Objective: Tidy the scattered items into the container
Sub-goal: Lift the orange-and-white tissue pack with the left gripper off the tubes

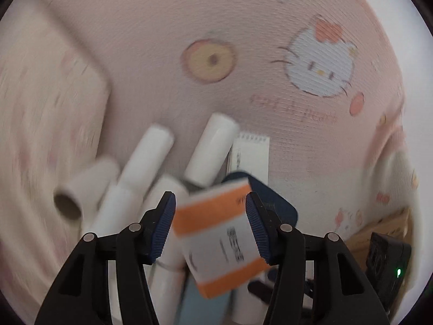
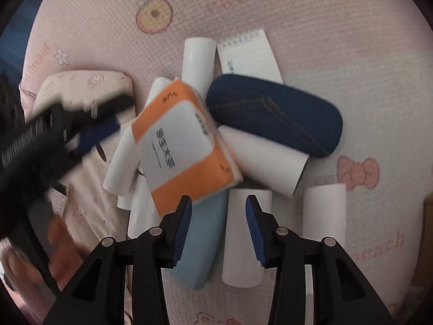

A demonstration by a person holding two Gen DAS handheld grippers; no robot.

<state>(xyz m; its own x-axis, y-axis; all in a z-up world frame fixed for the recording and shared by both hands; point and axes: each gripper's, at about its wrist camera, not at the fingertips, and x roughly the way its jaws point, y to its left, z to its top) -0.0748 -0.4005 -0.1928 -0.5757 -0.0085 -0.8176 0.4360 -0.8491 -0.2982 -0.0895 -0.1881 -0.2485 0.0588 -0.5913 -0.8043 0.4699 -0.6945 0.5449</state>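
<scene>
An orange and white tissue pack point(image 1: 216, 233) point(image 2: 184, 146) lies tilted on a pile of several white rolls point(image 2: 268, 159) point(image 1: 211, 146). My left gripper point(image 1: 209, 203) point(image 2: 121, 112) is open; the pack shows between its fingers in the left wrist view, but the right wrist view shows it off to the pack's left, apart from it. My right gripper point(image 2: 218, 200) is open above a light-blue pack point(image 2: 205, 233) and a white roll point(image 2: 246, 233), with nothing gripped. A dark blue glasses case point(image 2: 273, 113) point(image 1: 273, 200) and a spiral notepad point(image 2: 249, 54) point(image 1: 251, 151) lie behind the pile.
Everything rests on a pink cartoon-print mat point(image 2: 351, 54) point(image 1: 162, 27). A pink patterned fabric container point(image 2: 81, 86) point(image 1: 40, 108) stands left of the pile. A person's hand point(image 2: 62, 243) holds the left gripper. A cardboard box point(image 1: 384, 224) sits at the right edge.
</scene>
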